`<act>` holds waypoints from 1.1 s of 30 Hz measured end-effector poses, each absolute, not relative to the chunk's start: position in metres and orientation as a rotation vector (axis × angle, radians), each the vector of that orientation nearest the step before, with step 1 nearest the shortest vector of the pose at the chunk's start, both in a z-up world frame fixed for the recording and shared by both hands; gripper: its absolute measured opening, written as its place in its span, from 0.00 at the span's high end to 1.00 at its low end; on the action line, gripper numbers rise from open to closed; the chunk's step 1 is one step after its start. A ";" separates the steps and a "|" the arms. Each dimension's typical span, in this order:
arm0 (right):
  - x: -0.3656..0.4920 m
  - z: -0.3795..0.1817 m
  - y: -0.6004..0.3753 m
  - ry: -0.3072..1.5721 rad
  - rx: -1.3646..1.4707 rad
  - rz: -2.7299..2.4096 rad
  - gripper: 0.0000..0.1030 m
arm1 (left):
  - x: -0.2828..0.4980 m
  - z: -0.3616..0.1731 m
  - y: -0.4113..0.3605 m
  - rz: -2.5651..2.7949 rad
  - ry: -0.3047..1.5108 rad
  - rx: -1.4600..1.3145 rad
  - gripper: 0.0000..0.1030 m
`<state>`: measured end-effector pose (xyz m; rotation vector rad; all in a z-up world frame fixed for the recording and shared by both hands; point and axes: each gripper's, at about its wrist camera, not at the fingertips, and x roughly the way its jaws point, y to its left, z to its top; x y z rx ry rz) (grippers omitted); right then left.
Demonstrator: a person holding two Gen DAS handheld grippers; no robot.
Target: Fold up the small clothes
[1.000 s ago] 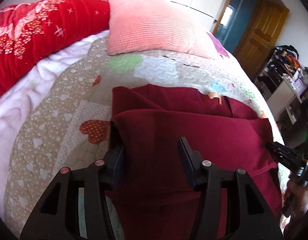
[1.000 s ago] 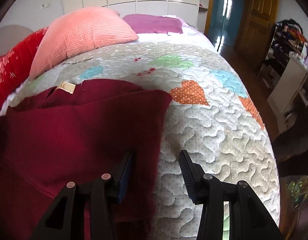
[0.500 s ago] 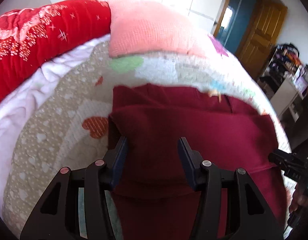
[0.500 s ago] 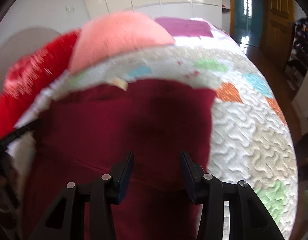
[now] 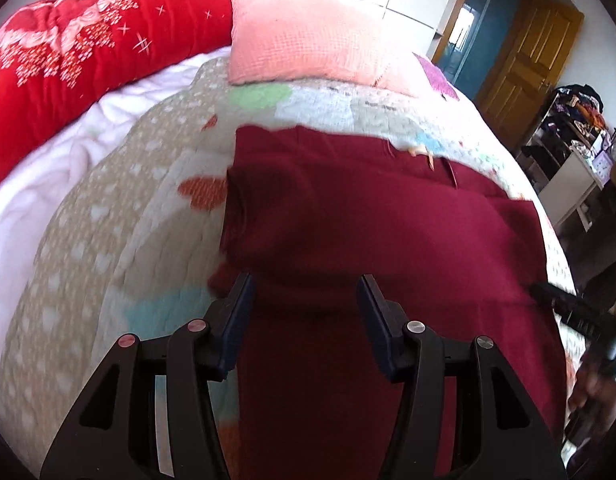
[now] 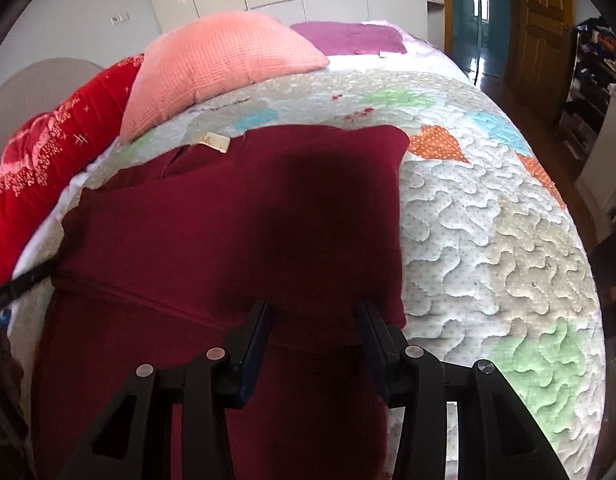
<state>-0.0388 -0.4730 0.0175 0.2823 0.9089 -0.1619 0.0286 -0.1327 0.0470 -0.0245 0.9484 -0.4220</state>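
Broadly, a bed is seen from two gripper-mounted cameras, covered by a pale patchwork quilt (image 6: 487, 240) stitched with coloured hearts. A dark red garment (image 5: 367, 232) is spread flat on the quilt, close to the near edge of the bed, and is folded over on itself so that a doubled upper layer lies across a longer lower layer. A small beige label (image 6: 216, 142) shows at the garment's far edge.

At the head of the bed, a red floral duvet (image 5: 80, 64) is bunched along the left side, and a salmon-pink pillow (image 6: 224, 64) rests beside it. A purple cloth (image 6: 347, 38) lies flat behind the pillow near the far edge. White wardrobe doors and a wooden door (image 5: 523, 56) are visible beyond the bed.

The left gripper (image 5: 306, 300) is held above the left part of the garment, near its folded left edge. Its jaws stand apart, and nothing is clamped between the pads. The right gripper (image 6: 313, 328) is held above the garment's right part, just inside its right edge. Its jaws are likewise parted, with only cloth seen lying below the gap and no fabric pinched.
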 end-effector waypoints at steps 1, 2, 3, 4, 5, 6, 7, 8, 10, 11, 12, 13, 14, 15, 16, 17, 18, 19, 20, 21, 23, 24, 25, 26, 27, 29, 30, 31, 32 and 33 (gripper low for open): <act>-0.041 0.022 -0.472 0.910 0.284 -0.158 0.58 | 0.021 0.047 -0.132 -0.420 0.949 -0.014 0.49; -0.044 0.027 -0.472 0.907 0.294 -0.153 0.58 | 0.013 0.048 -0.132 -0.417 0.949 0.000 0.49; -0.051 0.033 -0.472 0.891 0.315 -0.146 0.58 | 0.004 0.048 -0.132 -0.419 0.949 0.014 0.49; -0.059 0.038 -0.471 0.878 0.335 -0.135 0.58 | -0.004 0.048 -0.131 -0.425 0.948 0.019 0.49; -0.070 0.043 -0.470 0.870 0.345 -0.124 0.57 | -0.010 0.048 -0.129 -0.429 0.946 0.021 0.49; -0.076 0.044 -0.468 0.873 0.340 -0.127 0.57 | -0.018 0.048 -0.128 -0.431 0.943 0.027 0.49; -0.087 0.046 -0.465 0.881 0.324 -0.142 0.57 | -0.026 0.048 -0.126 -0.432 0.941 0.032 0.49; -0.097 0.046 -0.462 0.885 0.314 -0.155 0.57 | -0.030 0.048 -0.125 -0.434 0.940 0.034 0.49; -0.123 0.044 -0.459 0.882 0.325 -0.162 0.57 | -0.043 0.048 -0.122 -0.436 0.940 0.037 0.49; -0.134 0.042 -0.458 0.882 0.338 -0.159 0.56 | -0.048 0.048 -0.120 -0.436 0.943 0.038 0.49; -0.147 0.038 -0.458 0.890 0.355 -0.160 0.56 | -0.053 0.048 -0.119 -0.438 0.950 0.039 0.49; -0.157 0.034 -0.458 0.904 0.368 -0.165 0.56 | -0.057 0.048 -0.118 -0.439 0.952 0.036 0.49; -0.167 0.029 -0.458 0.923 0.380 -0.172 0.56 | -0.062 0.049 -0.116 -0.440 0.951 0.029 0.49; -0.174 0.026 -0.457 0.932 0.384 -0.170 0.56 | -0.068 0.050 -0.113 -0.442 0.950 0.021 0.49; -0.182 0.023 -0.456 0.938 0.387 -0.162 0.56 | -0.072 0.051 -0.113 -0.444 0.952 0.018 0.49; -0.189 0.021 -0.456 0.943 0.392 -0.157 0.56 | -0.077 0.051 -0.112 -0.445 0.957 0.019 0.49; -0.198 0.019 -0.456 0.943 0.407 -0.153 0.56 | -0.083 0.052 -0.111 -0.449 0.963 0.022 0.49; -0.205 0.018 -0.456 0.940 0.424 -0.143 0.56 | -0.086 0.052 -0.109 -0.451 0.965 0.022 0.49; -0.213 0.016 -0.456 0.937 0.449 -0.126 0.56 | -0.092 0.052 -0.106 -0.455 0.969 0.018 0.49; -0.218 0.015 -0.456 0.937 0.463 -0.117 0.55 | -0.095 0.052 -0.104 -0.459 0.973 0.013 0.49; -0.233 0.012 -0.454 0.932 0.487 -0.116 0.55 | -0.103 0.051 -0.096 -0.474 0.980 -0.004 0.49; -0.238 0.012 -0.453 0.928 0.492 -0.118 0.55 | -0.108 0.050 -0.091 -0.478 0.985 -0.012 0.49; -0.243 0.012 -0.451 0.925 0.498 -0.116 0.55 | -0.111 0.049 -0.087 -0.478 0.990 -0.014 0.49; -0.247 0.011 -0.448 0.923 0.504 -0.113 0.54 | -0.115 0.048 -0.083 -0.477 0.996 -0.013 0.49; -0.252 0.010 -0.447 0.924 0.508 -0.106 0.54 | -0.119 0.046 -0.077 -0.477 1.007 -0.009 0.49; -0.261 0.011 -0.440 0.926 0.495 -0.087 0.54 | -0.125 0.040 -0.067 -0.462 1.031 -0.005 0.49; -0.264 0.011 -0.437 0.927 0.489 -0.080 0.54 | -0.128 0.037 -0.063 -0.452 1.043 -0.007 0.49; -0.266 0.011 -0.435 0.930 0.485 -0.073 0.54 | -0.130 0.033 -0.060 -0.444 1.060 -0.007 0.48; -0.270 0.010 -0.433 0.933 0.481 -0.063 0.54 | -0.131 0.030 -0.058 -0.443 1.073 -0.006 0.48; -0.272 0.010 -0.432 0.934 0.479 -0.058 0.54 | -0.135 0.028 -0.056 -0.444 1.077 -0.005 0.48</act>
